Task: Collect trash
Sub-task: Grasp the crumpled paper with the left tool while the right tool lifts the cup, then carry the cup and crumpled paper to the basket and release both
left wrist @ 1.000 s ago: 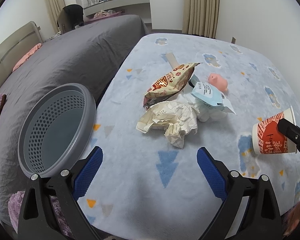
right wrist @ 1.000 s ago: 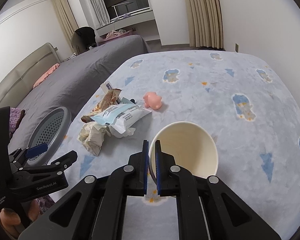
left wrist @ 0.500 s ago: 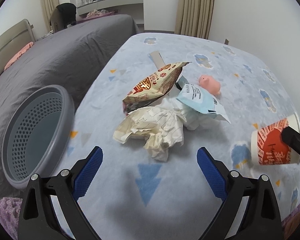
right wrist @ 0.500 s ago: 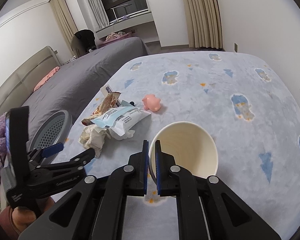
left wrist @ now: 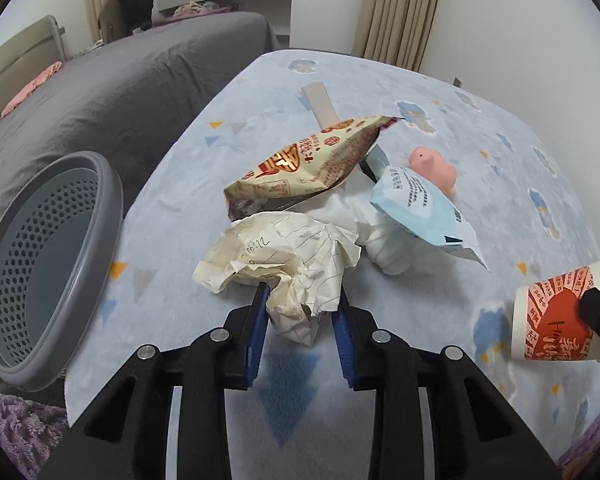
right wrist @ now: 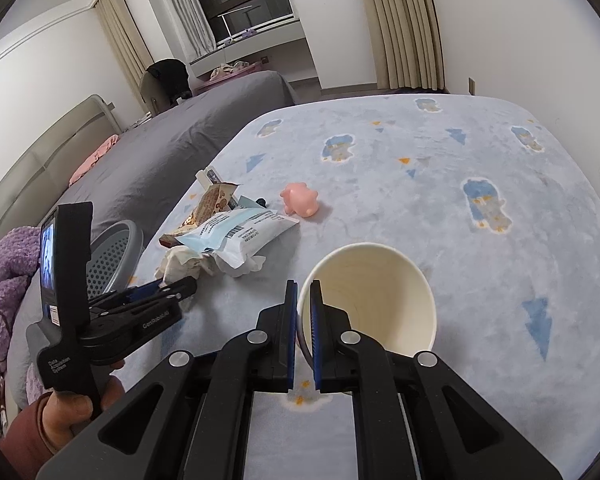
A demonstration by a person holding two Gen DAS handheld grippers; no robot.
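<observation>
A crumpled lined paper (left wrist: 284, 256) lies at the near edge of a trash pile on the blue blanket. My left gripper (left wrist: 300, 312) is shut on the paper's near end. Behind it lie a beige snack bag (left wrist: 308, 164), a light blue wrapper (left wrist: 416, 208) and white tissue (left wrist: 384, 244). My right gripper (right wrist: 304, 292) is shut on the rim of a paper cup (right wrist: 376, 296), which shows red-printed in the left wrist view (left wrist: 556, 316). The left gripper also shows in the right wrist view (right wrist: 172, 292), at the pile.
A grey perforated basket (left wrist: 40, 264) sits at the left on the grey bed (left wrist: 100, 92), also in the right wrist view (right wrist: 112, 256). A pink toy pig (left wrist: 434, 168) lies behind the pile. A purple blanket (right wrist: 4, 280) is at the far left.
My left gripper moved forward to the pile and closed on the crumpled paper. The right gripper kept hold of the cup and barely moved.
</observation>
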